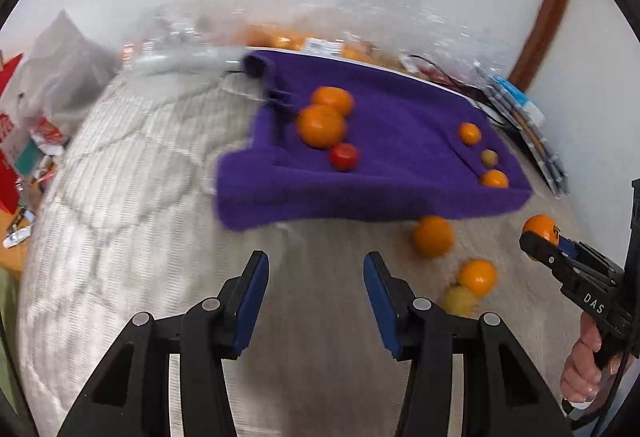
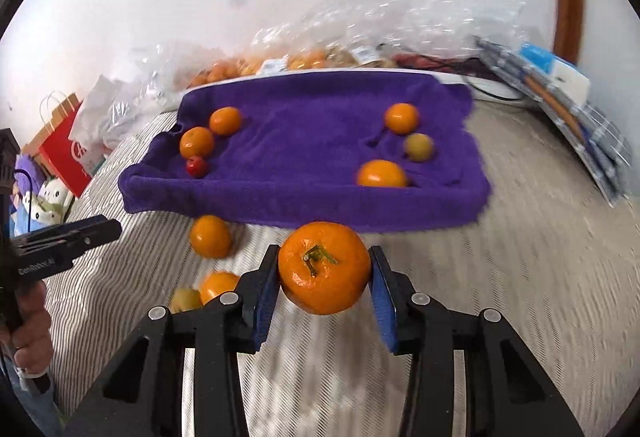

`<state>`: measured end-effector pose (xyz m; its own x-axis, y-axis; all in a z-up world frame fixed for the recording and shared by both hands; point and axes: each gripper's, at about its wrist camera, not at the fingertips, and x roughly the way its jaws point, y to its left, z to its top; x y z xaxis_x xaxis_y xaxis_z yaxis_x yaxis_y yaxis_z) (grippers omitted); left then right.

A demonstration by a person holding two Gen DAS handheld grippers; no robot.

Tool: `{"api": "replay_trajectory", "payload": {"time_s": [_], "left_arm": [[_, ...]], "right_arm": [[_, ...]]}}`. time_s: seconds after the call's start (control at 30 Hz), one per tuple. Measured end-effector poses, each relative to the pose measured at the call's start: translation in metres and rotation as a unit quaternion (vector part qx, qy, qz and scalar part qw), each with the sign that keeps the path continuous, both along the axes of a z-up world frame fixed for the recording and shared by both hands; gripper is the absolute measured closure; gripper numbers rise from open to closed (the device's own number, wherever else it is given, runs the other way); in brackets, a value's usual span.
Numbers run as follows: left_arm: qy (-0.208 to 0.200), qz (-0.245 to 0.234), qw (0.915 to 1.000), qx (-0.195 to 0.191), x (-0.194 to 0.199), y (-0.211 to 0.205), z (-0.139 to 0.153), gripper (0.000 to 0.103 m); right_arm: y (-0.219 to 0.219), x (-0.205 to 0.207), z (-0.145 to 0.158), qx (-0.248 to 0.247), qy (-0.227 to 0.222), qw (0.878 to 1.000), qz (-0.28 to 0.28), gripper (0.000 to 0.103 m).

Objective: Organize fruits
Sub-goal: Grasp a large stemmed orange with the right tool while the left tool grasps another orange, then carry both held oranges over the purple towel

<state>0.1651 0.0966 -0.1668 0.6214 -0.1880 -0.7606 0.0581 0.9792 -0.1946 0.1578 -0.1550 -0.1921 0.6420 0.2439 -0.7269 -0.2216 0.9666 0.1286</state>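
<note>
Right wrist: right hand-held gripper (image 2: 325, 273) level, clamping mandarin (image 2: 324, 267) (seemingly airborne).

Right hand-held gripper (image 2: 325, 279) clamping a stemmed tangerine (image 2: 324, 268), purple towel (image 2: 304, 157) with scattered fruit behind, striped bedding (image 2: 520, 257)

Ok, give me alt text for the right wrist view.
The right gripper holds a stemmed orange above a striped surface. Beyond it, a purple towel carries six fruits in two groups; three more lie loose in front.
</note>
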Motion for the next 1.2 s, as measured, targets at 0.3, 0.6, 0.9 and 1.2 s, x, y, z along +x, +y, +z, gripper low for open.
{"api": "replay_trajectory", "payload": {"time_s": [0.3,0.6,0.9,1.2], "left_arm": [[0.005,-0.033,0.9994,0.000,0.017,-0.075,0.002,0.056],[0.031,-0.008,0.9993,0.019,0.038,-0.099,-0.021,0.071],[0.014,0.008,0.9998,0.009,0.031,-0.085,-0.014,0.072],[-0.009,0.030,0.9995,0.008,0.002,-0.055,0.008,0.072]], "right_arm": [[-0.055,-0.042,0.002,-0.007,-0.024,0.999,-0.036,0.061],[-0.072,-0.053,-0.015,-0.008,-0.017,0.999,-0.036,0.061],[-0.075,-0.058,-0.020,0.001,-0.014,0.999,-0.048,0.061],[-0.065,-0.068,-0.009,0.004,-0.023,0.999,-0.049,0.061]]}}
